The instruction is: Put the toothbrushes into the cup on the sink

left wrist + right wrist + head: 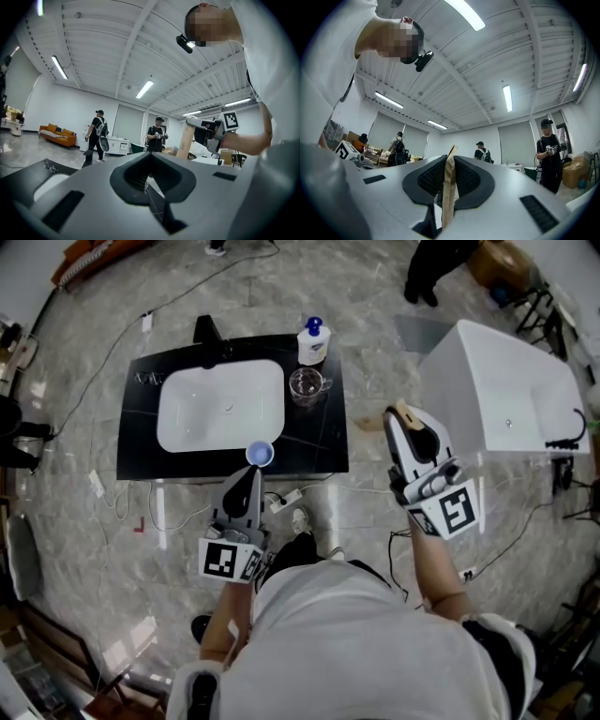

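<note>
My right gripper [399, 418] [449, 161] hangs over the floor to the right of the black sink counter [141, 451]. It is shut on a tan wooden toothbrush [447, 201], whose tip [402, 410] sticks out past the jaws. My left gripper [251, 472] [149, 157] is at the counter's front edge, its jaws shut; I see nothing held between them. A small blue cup [260, 455] stands on the counter just beyond its tips. Further back, at the basin's right, stands a clear glass cup [306, 385].
The white basin [220, 409] fills the counter's middle, with a soap bottle [314, 341] at its back right corner. A white bathtub [506, 390] stands to the right. A power strip [286, 500] and cables lie on the floor. Other people stand farther off.
</note>
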A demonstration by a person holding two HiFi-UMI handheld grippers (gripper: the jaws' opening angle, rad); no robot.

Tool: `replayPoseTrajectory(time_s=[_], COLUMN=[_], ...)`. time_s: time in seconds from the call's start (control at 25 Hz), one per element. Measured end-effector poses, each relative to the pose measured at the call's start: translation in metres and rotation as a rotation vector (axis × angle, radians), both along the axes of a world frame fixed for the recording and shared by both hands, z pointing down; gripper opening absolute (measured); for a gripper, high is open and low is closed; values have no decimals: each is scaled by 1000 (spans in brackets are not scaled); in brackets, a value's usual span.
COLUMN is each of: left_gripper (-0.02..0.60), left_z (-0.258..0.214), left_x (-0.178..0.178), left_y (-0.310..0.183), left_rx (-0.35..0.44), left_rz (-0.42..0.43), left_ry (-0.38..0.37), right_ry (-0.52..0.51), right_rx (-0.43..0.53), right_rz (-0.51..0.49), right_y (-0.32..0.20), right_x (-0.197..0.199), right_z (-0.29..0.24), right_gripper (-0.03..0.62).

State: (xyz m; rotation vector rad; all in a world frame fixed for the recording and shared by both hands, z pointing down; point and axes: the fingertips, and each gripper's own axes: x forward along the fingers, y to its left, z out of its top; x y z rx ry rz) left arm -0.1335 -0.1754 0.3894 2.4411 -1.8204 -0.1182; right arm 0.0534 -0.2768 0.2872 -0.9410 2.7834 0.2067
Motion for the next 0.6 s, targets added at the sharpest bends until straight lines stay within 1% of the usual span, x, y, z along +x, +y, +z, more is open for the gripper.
replayPoseTrajectory(time_s=[0.2, 0.4, 0.6], left_gripper=[3, 3, 2], left_z=[5, 8, 17], left_x=[-7, -15, -27], left_y=[-19, -34, -43], left_rx=[-7, -15, -35], left_rz=[15, 27, 19], left_ry=[23, 44, 71], right_ry=[18, 36, 71], right_rx=[41, 15, 1], right_rz=[31, 31, 24], right_y=[-28, -51, -71], right_x=[-20, -42, -65], right_z=[3, 18, 40], right_gripper=[61, 63, 62])
